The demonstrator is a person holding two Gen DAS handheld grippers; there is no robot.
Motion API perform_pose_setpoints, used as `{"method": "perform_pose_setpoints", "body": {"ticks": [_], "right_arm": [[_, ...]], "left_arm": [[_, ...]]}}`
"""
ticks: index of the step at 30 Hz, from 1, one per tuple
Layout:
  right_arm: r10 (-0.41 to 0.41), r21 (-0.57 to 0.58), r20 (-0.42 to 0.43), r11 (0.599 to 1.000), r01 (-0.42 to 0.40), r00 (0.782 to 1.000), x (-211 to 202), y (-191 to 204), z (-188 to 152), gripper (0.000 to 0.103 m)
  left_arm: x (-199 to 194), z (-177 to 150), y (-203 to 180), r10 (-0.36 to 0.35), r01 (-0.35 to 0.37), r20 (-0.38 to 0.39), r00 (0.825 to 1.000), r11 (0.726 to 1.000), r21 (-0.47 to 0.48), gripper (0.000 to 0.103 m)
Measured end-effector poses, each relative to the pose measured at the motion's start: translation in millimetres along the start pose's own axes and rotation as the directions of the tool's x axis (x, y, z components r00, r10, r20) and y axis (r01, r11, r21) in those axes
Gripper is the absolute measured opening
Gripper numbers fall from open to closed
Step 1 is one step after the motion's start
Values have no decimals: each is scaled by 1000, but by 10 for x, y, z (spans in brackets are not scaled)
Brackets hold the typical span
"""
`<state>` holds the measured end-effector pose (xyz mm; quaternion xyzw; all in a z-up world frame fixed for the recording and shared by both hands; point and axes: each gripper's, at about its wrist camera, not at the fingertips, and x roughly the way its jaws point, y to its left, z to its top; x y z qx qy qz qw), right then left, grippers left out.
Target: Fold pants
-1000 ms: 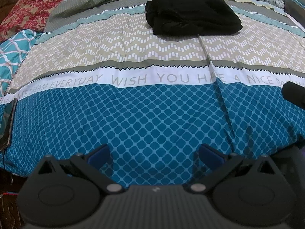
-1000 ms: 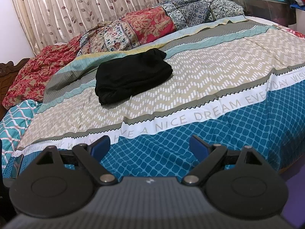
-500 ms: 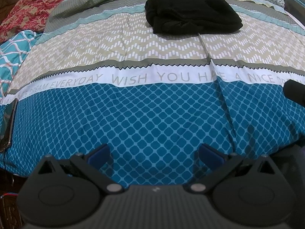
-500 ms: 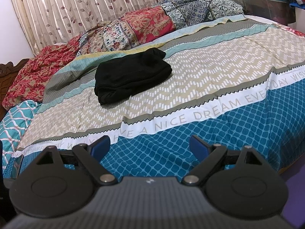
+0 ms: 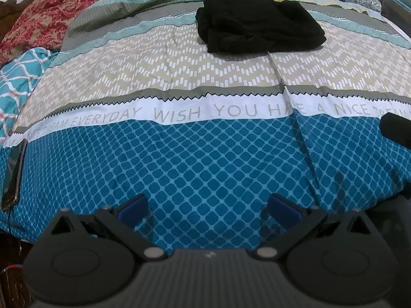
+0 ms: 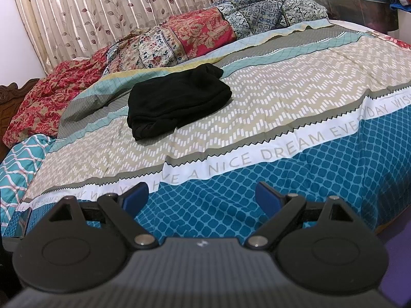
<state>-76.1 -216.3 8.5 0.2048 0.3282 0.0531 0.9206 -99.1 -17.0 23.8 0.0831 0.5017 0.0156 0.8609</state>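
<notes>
Folded pants (image 5: pixel 259 29) — well beyond both hand-held grippers.

Count at this moment: one pair of black pants (image 5: pixel 259 29), folded into a single bundle on one patterned bedspread (image 5: pixel 205 154). Two grippers: the left gripper (image 5: pixel 207 208) and the right gripper (image 6: pixel 203 197), each with two blue-padded fingers, four in all. One dark phone (image 5: pixel 14 172) at the bed's edge. One leaf-print curtain (image 6: pixel 102 12). One heap of floral quilts (image 6: pixel 179 41).
</notes>
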Motion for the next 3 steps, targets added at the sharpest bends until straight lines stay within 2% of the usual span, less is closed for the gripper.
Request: {"method": "perform_pose_setpoints", "body": {"ticks": [3], "right_arm": [[-1, 0, 0, 1000, 1, 1000, 2, -3, -4, 92]], "left_arm": [[-2, 13, -2, -3, 3, 0, 1000, 1000, 0, 103]]}}
